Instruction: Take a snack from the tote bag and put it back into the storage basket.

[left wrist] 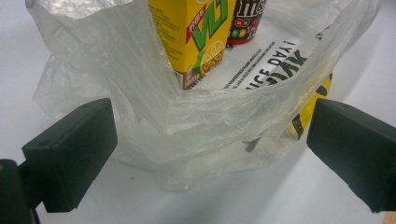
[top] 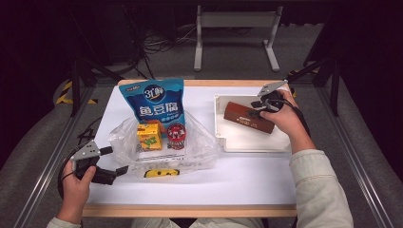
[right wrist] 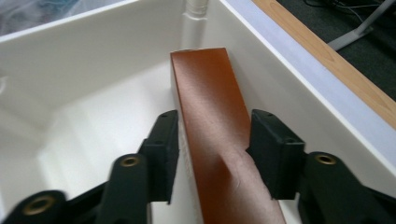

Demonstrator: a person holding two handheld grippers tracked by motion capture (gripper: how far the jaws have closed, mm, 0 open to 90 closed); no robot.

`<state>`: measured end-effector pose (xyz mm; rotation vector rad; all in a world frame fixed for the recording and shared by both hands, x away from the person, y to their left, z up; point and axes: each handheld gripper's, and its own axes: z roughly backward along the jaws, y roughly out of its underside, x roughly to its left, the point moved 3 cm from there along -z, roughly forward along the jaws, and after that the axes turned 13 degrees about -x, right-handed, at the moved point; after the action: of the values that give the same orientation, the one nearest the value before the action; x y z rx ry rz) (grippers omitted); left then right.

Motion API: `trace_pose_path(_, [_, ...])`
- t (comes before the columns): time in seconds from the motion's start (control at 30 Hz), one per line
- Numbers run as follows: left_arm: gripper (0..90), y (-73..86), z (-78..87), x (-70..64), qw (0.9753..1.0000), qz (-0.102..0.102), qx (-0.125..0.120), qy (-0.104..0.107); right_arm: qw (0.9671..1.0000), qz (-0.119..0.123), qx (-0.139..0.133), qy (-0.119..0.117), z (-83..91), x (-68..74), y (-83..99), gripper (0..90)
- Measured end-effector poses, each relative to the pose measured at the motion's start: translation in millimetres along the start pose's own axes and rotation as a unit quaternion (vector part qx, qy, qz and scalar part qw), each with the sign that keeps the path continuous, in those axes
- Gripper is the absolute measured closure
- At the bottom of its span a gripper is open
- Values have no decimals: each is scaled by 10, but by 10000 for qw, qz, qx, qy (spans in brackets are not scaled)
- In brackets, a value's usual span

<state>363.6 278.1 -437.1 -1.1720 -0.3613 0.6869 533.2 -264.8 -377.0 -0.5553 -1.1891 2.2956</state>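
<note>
A long reddish-brown box (right wrist: 215, 140) — smooth, slightly dented — lies in the white tray (top: 228, 142) at the table's two o'clock, clamped by the right gripper (right wrist: 215, 154); the left gripper (left wrist: 210, 144) gapes at a clear plastic bag (left wrist: 205, 116).

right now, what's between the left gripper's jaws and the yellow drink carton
In the left gripper view, the crumpled wall of the clear plastic bag lies between the open left gripper and the yellow drink carton standing inside it.

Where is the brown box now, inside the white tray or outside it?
Inside. The brown box lies within the white tray, near its far wall, and the right gripper has its fingers closed on both sides of it.
</note>
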Motion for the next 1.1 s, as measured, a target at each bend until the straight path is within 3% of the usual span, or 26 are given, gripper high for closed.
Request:
trace_pose_path(0.2, [24, 4, -11, -6, 10000, 22, 23, 32, 9991, -275, -322, 0, 116, 60, 26, 829])
trace_pose_path(0.23, [24, 1, -8, -5, 10000, 10, 18, 8, 9985, -421, -364, -23, 142, 68, 53, 895])
trace_pose_path(0.57, [24, 9, -23, -8, 10000, 55, 45, 51, 9957, -887, -147, -217, 120, 116, 197, 900])
trace_pose_path(0.77, [24, 10, -18, 1, 10000, 12, 39, 57, 9958, -892, 188, 22, 74, 82, 280, 900])
trace_pose_path(1.0, [24, 16, -8, -1, 10000, 47, 30, 50, 9956, -865, 309, 196, 60, 34, 328, 900])
trace_pose_path(1.1, [24, 15, -3, -4, 10000, 28, 34, 46, 9951, -848, 345, 374, 53, -6, 344, 900])
